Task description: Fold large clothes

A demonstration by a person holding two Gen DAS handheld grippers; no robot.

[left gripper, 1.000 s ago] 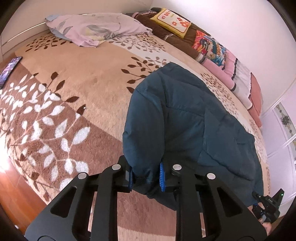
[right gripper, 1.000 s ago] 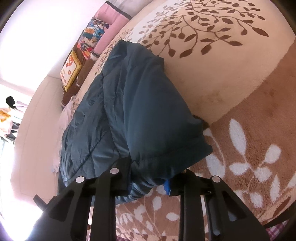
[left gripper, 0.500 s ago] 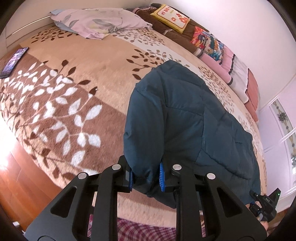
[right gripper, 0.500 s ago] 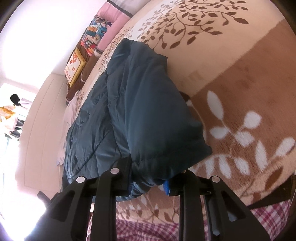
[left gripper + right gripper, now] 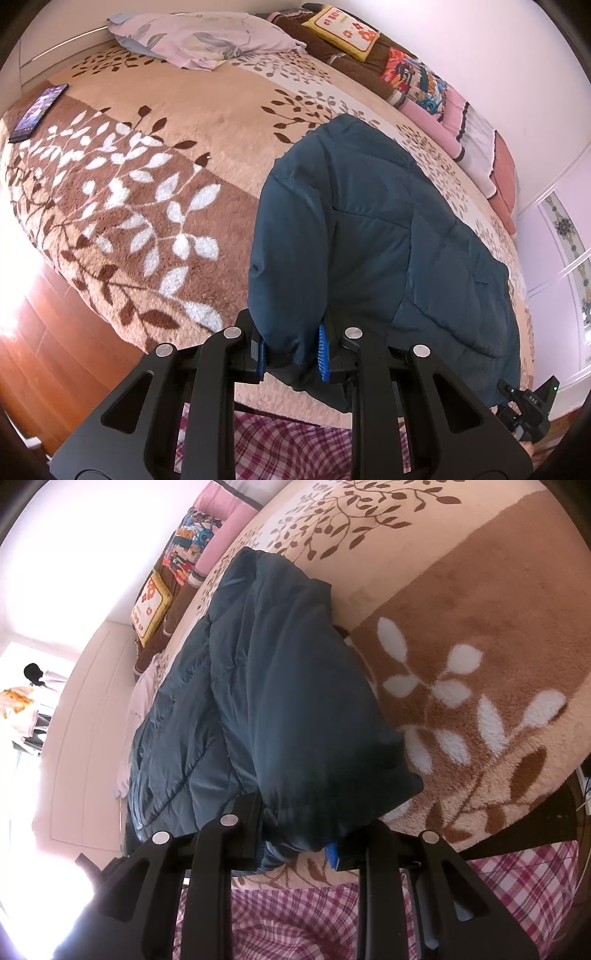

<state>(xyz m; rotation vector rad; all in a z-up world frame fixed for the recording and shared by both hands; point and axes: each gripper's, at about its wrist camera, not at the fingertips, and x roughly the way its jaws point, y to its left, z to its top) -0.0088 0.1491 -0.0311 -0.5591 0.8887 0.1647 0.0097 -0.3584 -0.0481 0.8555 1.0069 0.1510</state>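
Your left gripper (image 5: 291, 350) is clamped on the near hem of the dark teal padded jacket (image 5: 369, 240), with bunched fabric pressed between its blue pads (image 5: 322, 349). Your right gripper (image 5: 299, 843) is likewise clenched on a corner of the same jacket; a thick fold of cloth fills the gap between its jaws and covers most of one pad. The jacket lies lengthwise on the bed, on a fleece blanket (image 5: 155, 192) patterned with brown and white leaves, and runs from both grippers toward the far side of the bed. In the right wrist view one layer of the jacket lies doubled over another, with a long fold line running down its length. The near edge of the jacket sits at the blanket's edge, and the part you hold hangs just past it. Below the blanket edge a pink and maroon plaid cloth (image 5: 295, 915) is visible in both views. A dark phone (image 5: 38, 112) lies on the blanket, well apart from the jacket. A pale floral pillow (image 5: 199, 40) and a row of coloured cushions (image 5: 421, 85) lie along the wall, clear of the jacket. The right gripper's body shows at the lower right of the left wrist view.
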